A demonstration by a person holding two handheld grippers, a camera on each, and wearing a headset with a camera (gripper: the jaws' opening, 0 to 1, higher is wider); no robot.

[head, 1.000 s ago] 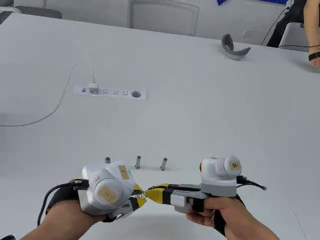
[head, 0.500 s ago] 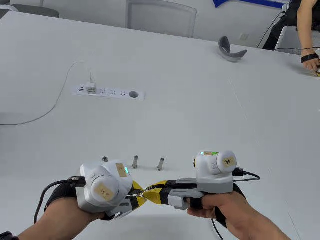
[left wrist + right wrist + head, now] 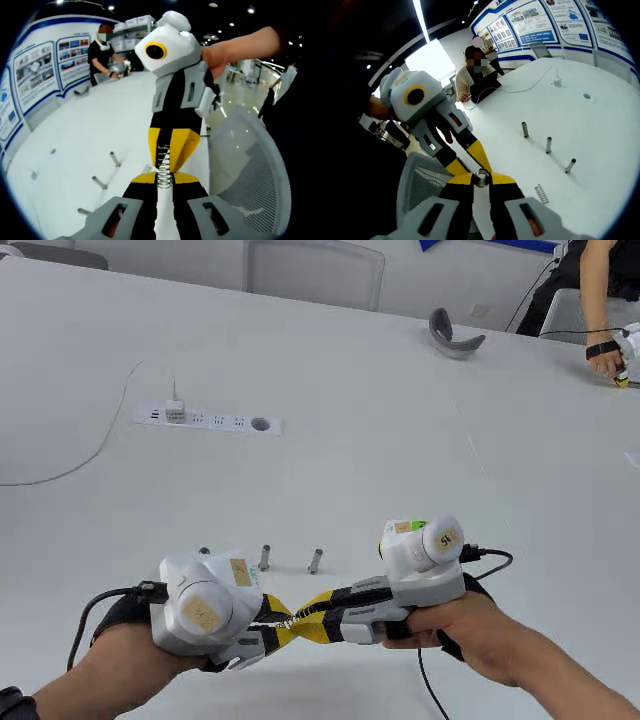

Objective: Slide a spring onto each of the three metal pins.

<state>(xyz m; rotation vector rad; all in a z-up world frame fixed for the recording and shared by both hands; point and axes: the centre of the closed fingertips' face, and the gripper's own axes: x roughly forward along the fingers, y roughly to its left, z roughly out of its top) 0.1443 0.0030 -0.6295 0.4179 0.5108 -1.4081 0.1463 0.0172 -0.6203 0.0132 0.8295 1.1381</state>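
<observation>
Right gripper [image 3: 298,618] newly tilted; spring [image 3: 163,167] half-hidden.

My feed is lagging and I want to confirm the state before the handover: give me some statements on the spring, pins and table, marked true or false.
1. One spring is held tip to tip between the left gripper and the right gripper. True.
2. Four pins stand upright. False: there are three pins.
3. A loose spring lies on the table beside the pins. True.
4. The power strip has nothing plugged in. False: a white plug with a cable sits in it.
</observation>
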